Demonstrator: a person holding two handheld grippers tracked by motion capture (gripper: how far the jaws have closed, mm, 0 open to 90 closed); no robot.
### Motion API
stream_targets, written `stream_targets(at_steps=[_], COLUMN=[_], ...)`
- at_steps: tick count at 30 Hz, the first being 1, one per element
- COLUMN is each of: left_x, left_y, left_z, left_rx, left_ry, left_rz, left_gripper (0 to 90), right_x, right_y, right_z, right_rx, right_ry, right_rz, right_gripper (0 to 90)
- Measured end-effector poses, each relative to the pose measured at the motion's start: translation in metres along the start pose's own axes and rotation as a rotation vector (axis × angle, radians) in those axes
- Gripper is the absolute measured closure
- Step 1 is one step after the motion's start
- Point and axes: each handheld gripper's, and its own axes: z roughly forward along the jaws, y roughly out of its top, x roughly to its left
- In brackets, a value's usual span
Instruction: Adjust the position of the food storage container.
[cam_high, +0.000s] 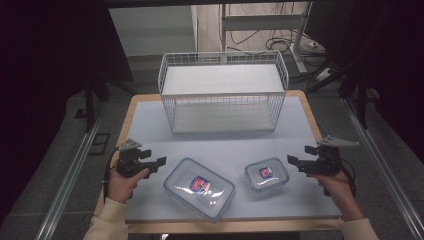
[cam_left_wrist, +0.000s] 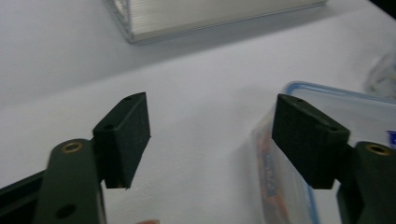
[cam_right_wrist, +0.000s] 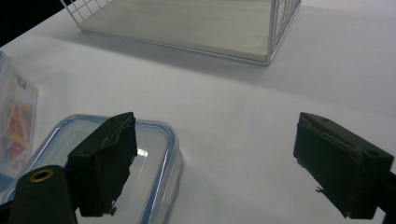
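Risk sits mostly with the lids. From the high view, the left tongs (cam_high: 161, 161) hang just left of the large container (cam_high: 199, 188), and the right tongs (cam_high: 292, 160) hover just right of the small container (cam_high: 266, 175); both boxes lie flat on the pale worktop (cam_high: 150, 125), in front of the white wire basket (cam_high: 223, 91). Both pairs stand spread and hold nothing. Smooth clear plastic with rounded corners may well slide away if one jaw meets it before the other, and a pinch on the blue rim alone could pop a lid or let the box tip on lifting. Each lid carries a red-and-blue label, too small to read here.

In the left gripper view, the left tongs (cam_left_wrist: 212, 135) are wide apart, with the large container (cam_left_wrist: 299, 186) partly behind the jaw on the right side of that view; closing from here would probably catch only a corner and twist the box. A strip of orange print shows through its wall, blurred and unreadable.

In the right gripper view, the right tongs (cam_right_wrist: 217, 161) gape above the bare worktop, one jaw overlapping the small container (cam_right_wrist: 154, 149); a close now would likely skid it sideways toward the large container (cam_right_wrist: 16, 116). No legible writing.
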Motion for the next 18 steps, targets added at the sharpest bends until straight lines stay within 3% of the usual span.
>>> stream_targets(at_steps=[2,8,12,18], left_x=[-0.003,-0.009,-0.015,-0.021], left_y=[0.001,0.000,0.000,-0.002], left_z=[-0.001,-0.004,-0.010,-0.018], left_rx=[0.001,0.000,0.004,0.018], left_ry=[0.000,-0.008,-0.033,-0.101], left_rz=[0.017,0.039,0.065,0.107], left_gripper=[22.5,32.4,48.8,83.0], right_x=[-0.001,0.001,0.003,0.004], right_y=[-0.001,-0.001,-0.002,-0.002], right_z=[0.000,0.000,0.001,0.004], right_rx=[-0.003,0.000,0.002,0.008], right_ry=[0.000,0.002,0.001,-0.001], right_rz=[-0.002,-0.003,-0.002,-0.001], right_gripper=[13.6,14.7,14.9,15.3])
